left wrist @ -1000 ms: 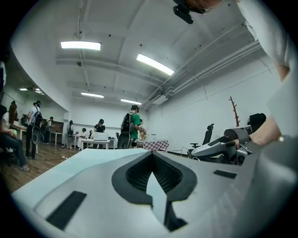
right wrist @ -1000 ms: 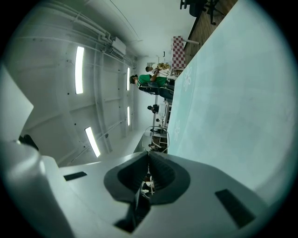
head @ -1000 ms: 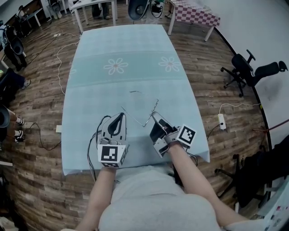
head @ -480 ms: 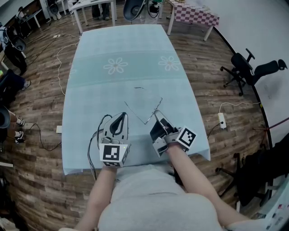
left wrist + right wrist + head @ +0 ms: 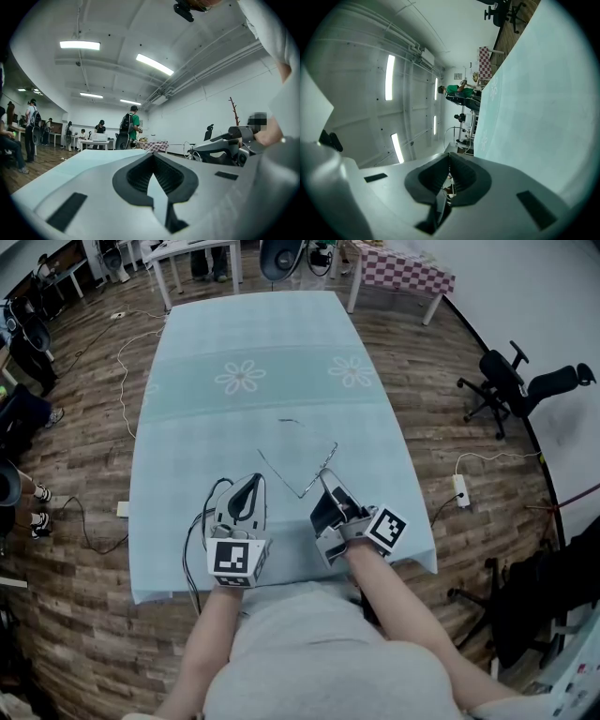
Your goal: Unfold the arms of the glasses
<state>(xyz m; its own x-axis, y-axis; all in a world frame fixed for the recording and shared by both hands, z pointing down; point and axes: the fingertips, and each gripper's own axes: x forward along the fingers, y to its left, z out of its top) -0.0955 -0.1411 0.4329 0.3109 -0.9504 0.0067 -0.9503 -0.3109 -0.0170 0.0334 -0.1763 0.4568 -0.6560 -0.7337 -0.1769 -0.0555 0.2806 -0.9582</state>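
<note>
- The right gripper has its jaws pressed together on the thin wire of the glasses. Its own view shows the wire coming up out of the pads, with a rounded loop of frame beyond them
- This gripper holds the glasses over the near part of the table, a little right of the middle. They appear to be lifted clear of the pale blue covering
- From the grip outward, the head view shows the frame as a V. One straight length runs far and to the left, and the other runs far and slightly right
- I judge the left length to be an arm already swung out from the front. The wire is too fine to be sure which part is which
- A short dark mark lies farther off on the table. I cannot tell whether it is a tip of the frame or only a shadow
- The left gripper sits at the near left with its jaws closed tight on nothing. It is beside the left end of the V but apart from it
- As far as this shows, the task is under way, with one arm probably open. The second arm's state cannot be read. If it is folded, the empty left gripper would need to part its jaws and draw that arm out while the right one steadies the frame
</note>
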